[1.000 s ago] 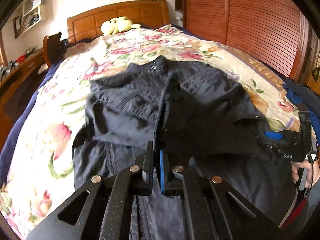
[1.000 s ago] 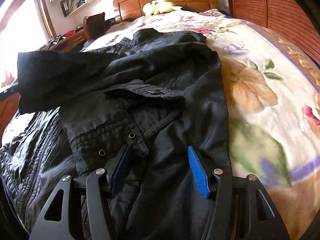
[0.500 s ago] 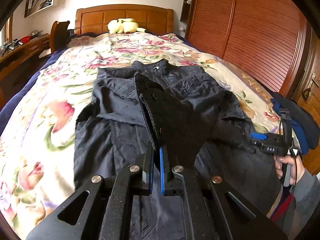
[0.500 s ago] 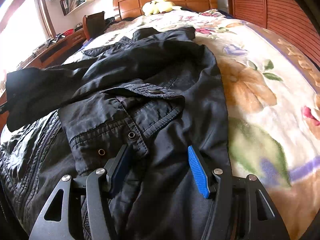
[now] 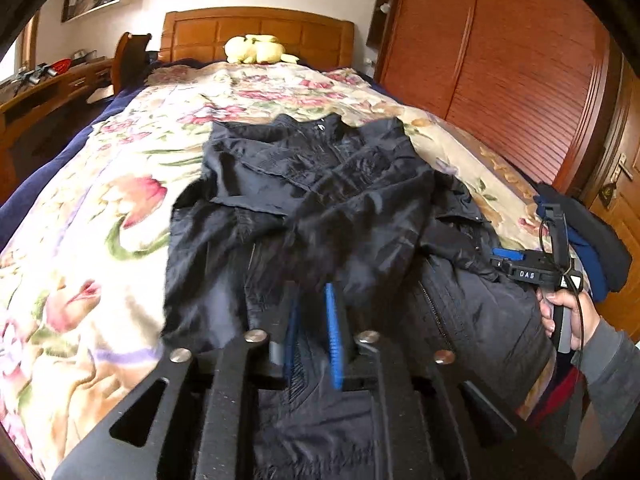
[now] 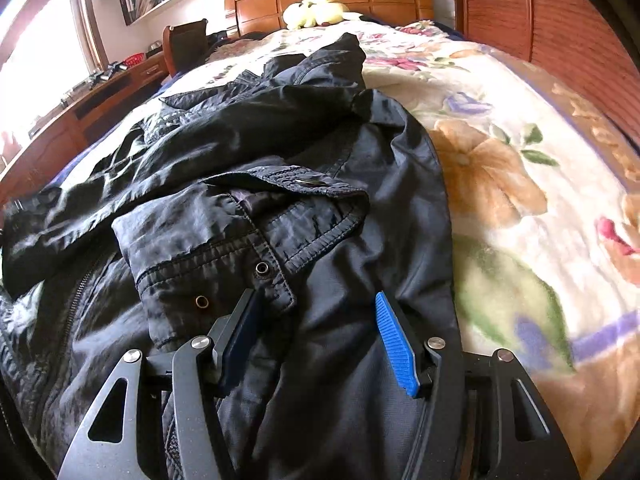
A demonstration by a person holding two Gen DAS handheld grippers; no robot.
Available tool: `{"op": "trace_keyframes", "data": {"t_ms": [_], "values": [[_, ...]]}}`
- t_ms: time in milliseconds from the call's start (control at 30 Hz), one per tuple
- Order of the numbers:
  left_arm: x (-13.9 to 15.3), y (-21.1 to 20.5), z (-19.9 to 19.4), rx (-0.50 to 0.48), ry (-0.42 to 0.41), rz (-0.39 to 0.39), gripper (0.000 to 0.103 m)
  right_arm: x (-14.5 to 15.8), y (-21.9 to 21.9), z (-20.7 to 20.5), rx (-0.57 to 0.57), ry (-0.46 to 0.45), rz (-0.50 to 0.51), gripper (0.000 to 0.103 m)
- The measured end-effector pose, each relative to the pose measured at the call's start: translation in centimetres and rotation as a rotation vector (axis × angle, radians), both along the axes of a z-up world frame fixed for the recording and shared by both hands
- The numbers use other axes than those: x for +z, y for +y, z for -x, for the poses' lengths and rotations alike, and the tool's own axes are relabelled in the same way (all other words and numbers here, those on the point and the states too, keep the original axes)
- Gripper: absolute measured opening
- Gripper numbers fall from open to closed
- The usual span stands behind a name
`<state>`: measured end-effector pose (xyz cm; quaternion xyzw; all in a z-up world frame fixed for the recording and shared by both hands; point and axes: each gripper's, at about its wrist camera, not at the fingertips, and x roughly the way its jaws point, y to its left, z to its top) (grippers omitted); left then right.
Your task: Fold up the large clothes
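Two grippers work a black jacket [image 6: 256,208] spread on the floral bedspread [image 5: 80,216]. Right gripper [image 6: 320,332] rests apart on it; only its view shows the pocket flap [image 6: 248,236]. Left gripper [image 5: 314,336], earlier clamped on the sleeve [image 5: 352,216], now stands parted, sleeve dropped across the chest.

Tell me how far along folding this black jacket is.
Early. One sleeve already lies across the jacket. The left tool is open just behind it; the right tool hovers open over the hem, gripping nothing. The other sleeve and body folds remain.
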<state>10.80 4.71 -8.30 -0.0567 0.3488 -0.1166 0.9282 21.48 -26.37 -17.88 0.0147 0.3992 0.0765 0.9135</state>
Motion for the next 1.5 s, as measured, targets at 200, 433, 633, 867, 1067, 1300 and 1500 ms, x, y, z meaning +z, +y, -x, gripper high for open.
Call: {"op": "trace_keyframes", "data": {"t_ms": [200, 433, 633, 867, 1067, 1300, 1500], "values": [[0.5, 0.9, 0.6, -0.017, -0.019, -0.002, 0.031, 4.1, 1.3, 0.2, 0.027, -0.023, 0.082, 0.061], [-0.2, 1.3, -0.4, -0.051, 0.013, -0.098, 0.040, 9.0, 1.5, -6.0, 0.058, -0.099, 0.084, 0.061], [-1.1, 3.7, -0.2, -0.022, 0.040, -0.106, 0.041, 8.0, 1.0, -15.1, 0.011, -0.029, 0.069, 0.061], [-2.2, 5.5, -0.1, -0.009, 0.063, -0.045, 0.041, 4.9, 0.0, -21.9, -0.041, 0.102, 0.089, 0.051], [-2.2, 5.6, -0.5, -0.001, 0.055, -0.044, 0.041, 3.9, -1.0, -24.3, -0.021, 0.128, 0.090, 0.009], [-2.7, 4.8, -0.4, 0.003, 0.059, -0.100, 0.042, 4.6, -4.3, -25.0, -0.243, 0.063, 0.157, 0.007], [-2.7, 4.7, -0.3, 0.011, 0.054, -0.115, 0.042, 5.9, -1.4, -22.2, -0.104, 0.006, 0.153, 0.025]]}}
